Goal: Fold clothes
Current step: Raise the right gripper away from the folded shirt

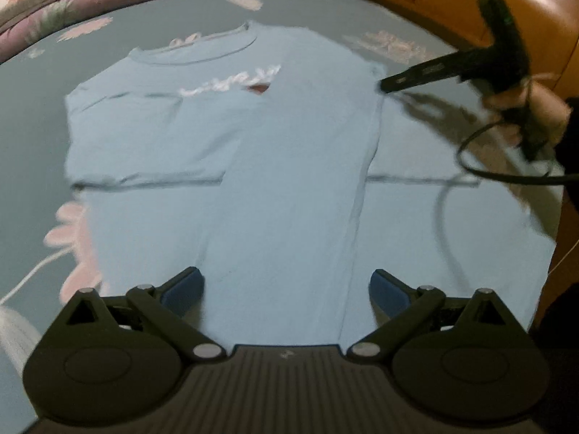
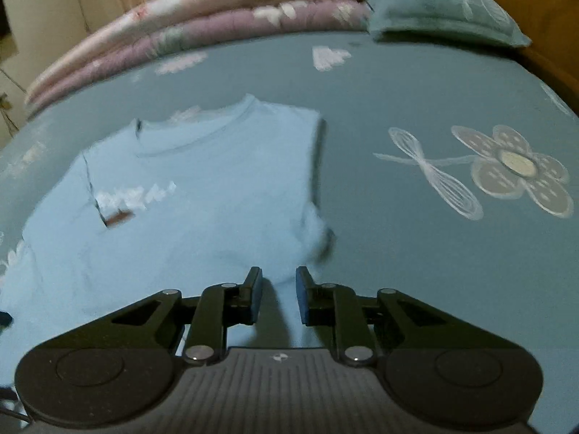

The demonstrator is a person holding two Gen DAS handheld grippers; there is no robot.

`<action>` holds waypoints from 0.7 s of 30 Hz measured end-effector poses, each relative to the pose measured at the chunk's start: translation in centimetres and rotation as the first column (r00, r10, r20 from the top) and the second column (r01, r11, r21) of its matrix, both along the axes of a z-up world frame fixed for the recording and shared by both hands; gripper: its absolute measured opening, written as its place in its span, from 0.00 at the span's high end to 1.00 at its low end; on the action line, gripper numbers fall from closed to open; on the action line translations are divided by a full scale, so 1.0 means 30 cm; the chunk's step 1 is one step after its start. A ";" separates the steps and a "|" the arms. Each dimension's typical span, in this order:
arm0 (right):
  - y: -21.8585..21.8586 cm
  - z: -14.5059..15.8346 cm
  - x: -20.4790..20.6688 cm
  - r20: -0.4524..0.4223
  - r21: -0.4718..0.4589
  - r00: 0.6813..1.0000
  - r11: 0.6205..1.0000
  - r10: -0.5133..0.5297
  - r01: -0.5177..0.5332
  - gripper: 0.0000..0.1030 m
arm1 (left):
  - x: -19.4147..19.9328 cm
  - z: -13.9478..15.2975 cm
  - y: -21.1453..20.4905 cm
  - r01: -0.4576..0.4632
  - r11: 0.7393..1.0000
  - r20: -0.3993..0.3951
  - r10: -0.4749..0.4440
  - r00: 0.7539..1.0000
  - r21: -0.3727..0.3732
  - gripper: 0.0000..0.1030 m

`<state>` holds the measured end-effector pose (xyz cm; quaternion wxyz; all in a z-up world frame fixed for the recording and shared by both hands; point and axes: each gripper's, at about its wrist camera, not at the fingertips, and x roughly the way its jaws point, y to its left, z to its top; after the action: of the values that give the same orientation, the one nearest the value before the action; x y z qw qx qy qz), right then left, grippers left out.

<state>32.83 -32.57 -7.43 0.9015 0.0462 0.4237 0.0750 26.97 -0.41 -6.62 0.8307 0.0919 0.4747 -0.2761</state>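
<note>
So far, only the first part of the job looked done. The big bed with the grey-blue flowered sheet (image 2: 398, 108) carried everything, with a rolled pink and purple flowered quilt (image 2: 202, 25) and a small grey-blue pillow (image 2: 445, 7) at its far end. The light blue cotton T-shirt with white writing on the chest (image 1: 253, 144) lay flat in the middle of the bed, neck hole toward the quilt. In the left wrist view, its one side with the sleeve was already folded in over the body, so a straight edge ran down the middle. The other sleeve seemed folded in too, because the right wrist view showed a straight side edge there, but the picture was blurry and I could not be sure. I think the shirt was not yet folded from bottom to top, so it was still long.

The left gripper (image 1: 286, 289) hung over the bottom part of the shirt with its fingers wide open and holding nothing. The right gripper (image 2: 278, 296), held in a hand (image 1: 524, 108), was by the shirt's side edge. Its fingers were a little apart with no cloth pinched between them.
</note>
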 end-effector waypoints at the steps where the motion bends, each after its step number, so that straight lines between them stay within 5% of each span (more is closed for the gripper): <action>1: 0.000 0.014 -0.012 0.008 -0.014 1.000 1.000 0.010 -0.009 0.70 | -0.003 0.008 0.003 -0.006 1.000 -0.009 0.006 1.000 0.012 0.04; 7: 0.106 0.059 0.009 0.078 0.042 0.984 0.986 0.159 -0.163 0.50 | 0.061 0.029 -0.046 -0.031 1.000 0.009 0.031 0.999 0.001 0.04; 13: 0.106 -0.032 0.003 0.042 0.028 0.975 0.975 0.217 -0.218 0.48 | 0.085 0.025 -0.054 -0.061 0.998 -0.018 0.062 0.998 0.024 0.04; 16: 0.077 -0.028 0.007 0.031 0.088 0.977 0.973 0.210 -0.212 0.46 | 0.142 0.080 -0.022 -0.067 0.998 0.038 0.067 0.997 0.005 0.03; 21: 0.114 -0.026 0.010 0.033 0.084 0.971 0.967 0.239 -0.241 0.29 | 0.351 0.099 -0.007 -0.152 0.988 0.113 0.154 0.982 -0.034 0.03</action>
<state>33.13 -29.14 -8.23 0.8877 0.0330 0.4123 0.2023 37.50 -0.62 -3.65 0.8764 0.0603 0.4283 -0.2117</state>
